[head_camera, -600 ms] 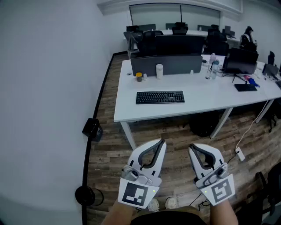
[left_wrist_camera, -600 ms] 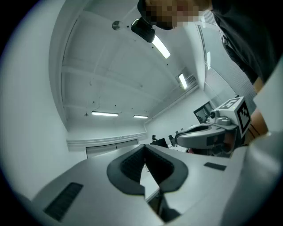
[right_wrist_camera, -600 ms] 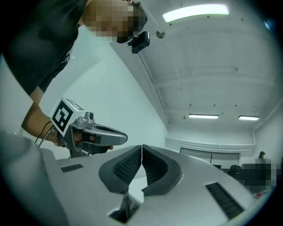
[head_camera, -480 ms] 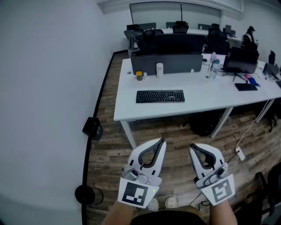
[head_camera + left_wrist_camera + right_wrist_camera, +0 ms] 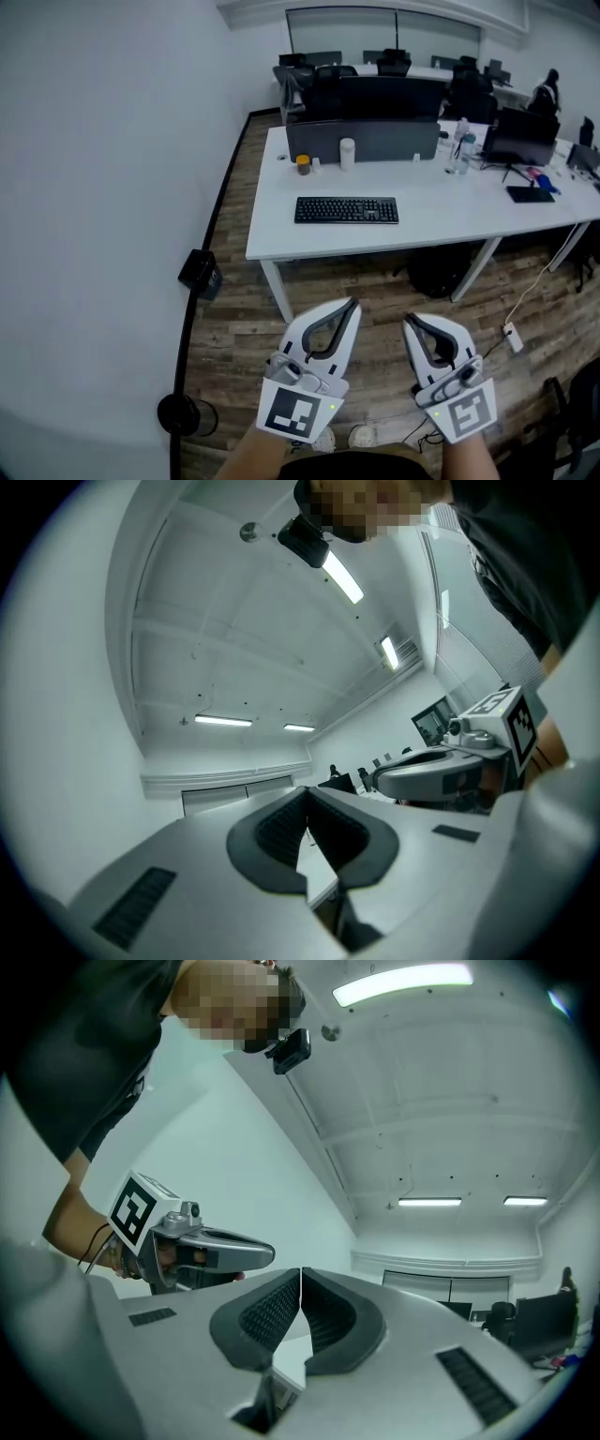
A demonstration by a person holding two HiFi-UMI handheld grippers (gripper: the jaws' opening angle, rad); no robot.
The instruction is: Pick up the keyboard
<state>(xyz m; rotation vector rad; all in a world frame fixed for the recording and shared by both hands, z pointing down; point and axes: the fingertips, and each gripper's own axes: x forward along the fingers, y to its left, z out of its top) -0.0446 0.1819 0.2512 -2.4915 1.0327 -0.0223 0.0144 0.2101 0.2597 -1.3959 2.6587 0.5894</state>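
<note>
A black keyboard (image 5: 346, 210) lies flat on the white desk (image 5: 422, 225), near its front edge, well ahead of me in the head view. My left gripper (image 5: 351, 304) and right gripper (image 5: 410, 321) are held side by side low in that view, over the wooden floor, far short of the desk. Both are shut with nothing between the pads. In the left gripper view the left gripper (image 5: 307, 810) points slightly upward at the ceiling, with the right gripper beside it. The right gripper (image 5: 300, 1290) likewise faces wall and ceiling.
On the desk stand a grey divider screen (image 5: 361, 139), a white cup (image 5: 348, 153), a small jar (image 5: 303, 165), bottles (image 5: 459, 150) and a monitor (image 5: 517, 141). A black bag (image 5: 436, 272) sits under the desk. A black box (image 5: 200, 273) and a round black object (image 5: 183, 413) are by the left wall.
The head view has shifted slightly, so the desk and keyboard sit a little lower and further right. Both grippers keep their places and stay shut.
</note>
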